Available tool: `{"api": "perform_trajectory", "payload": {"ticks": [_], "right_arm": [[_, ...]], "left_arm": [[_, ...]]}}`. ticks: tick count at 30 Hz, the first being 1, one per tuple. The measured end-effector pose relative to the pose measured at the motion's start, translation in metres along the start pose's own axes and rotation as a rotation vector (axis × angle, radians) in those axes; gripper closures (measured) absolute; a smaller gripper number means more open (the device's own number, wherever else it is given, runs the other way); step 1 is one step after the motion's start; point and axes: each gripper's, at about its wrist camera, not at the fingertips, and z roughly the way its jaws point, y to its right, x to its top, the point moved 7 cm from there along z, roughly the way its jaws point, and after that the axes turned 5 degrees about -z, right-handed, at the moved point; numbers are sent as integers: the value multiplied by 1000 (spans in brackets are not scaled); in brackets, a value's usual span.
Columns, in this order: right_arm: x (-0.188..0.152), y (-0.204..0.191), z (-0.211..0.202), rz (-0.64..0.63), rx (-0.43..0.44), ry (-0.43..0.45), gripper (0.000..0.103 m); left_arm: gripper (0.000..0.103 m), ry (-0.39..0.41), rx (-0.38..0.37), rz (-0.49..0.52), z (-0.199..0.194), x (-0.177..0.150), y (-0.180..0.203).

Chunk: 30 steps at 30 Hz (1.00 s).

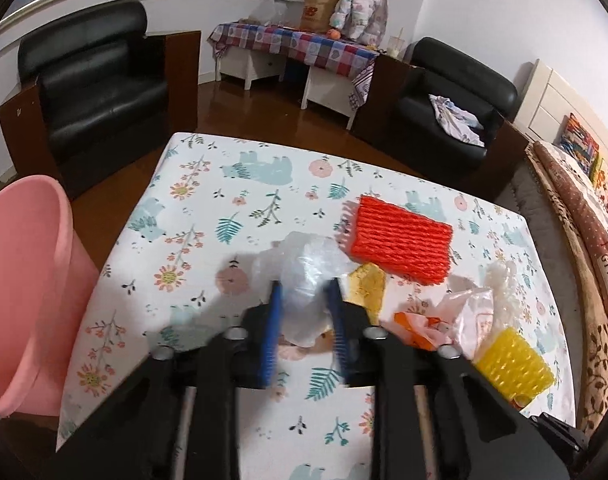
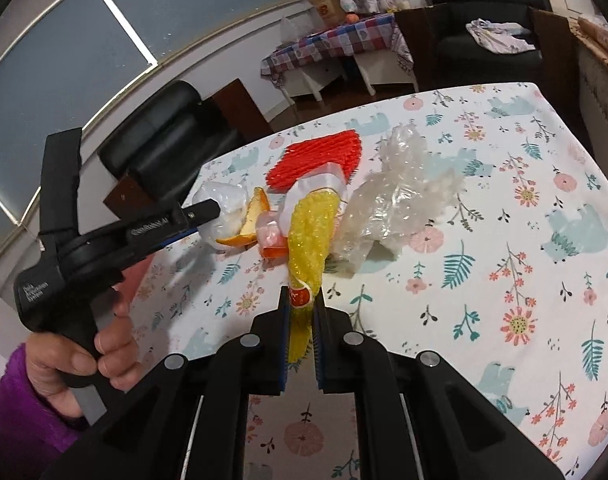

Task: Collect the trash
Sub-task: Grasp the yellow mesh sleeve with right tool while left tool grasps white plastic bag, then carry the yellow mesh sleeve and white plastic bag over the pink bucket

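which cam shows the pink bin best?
Left wrist view: the pink bin stands on the floor beside the table's left edge, rim and wall visible. In the right wrist view the left hand-held gripper and hand block that side, so no bin can be made out.

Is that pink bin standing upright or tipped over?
Upright: the pink bin stands on the floor beside the table, with its open rim facing up.
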Motion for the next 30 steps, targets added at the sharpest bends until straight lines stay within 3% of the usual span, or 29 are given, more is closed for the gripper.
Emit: {"api": "perform_trajectory", "payload": {"ticks": [4,19,30], "right_arm": [[-1,-8,-1,-28,34,-5,94],[-4,-17,-6,-72,66,9,94],[-6,-24,-8,-124,48,22,94]], "left_arm": [[93,19,10,-8,-10,-1,2],[94,80,27,-18,-77,-25,6],[94,95,13,30,-89,-35,24]]}}
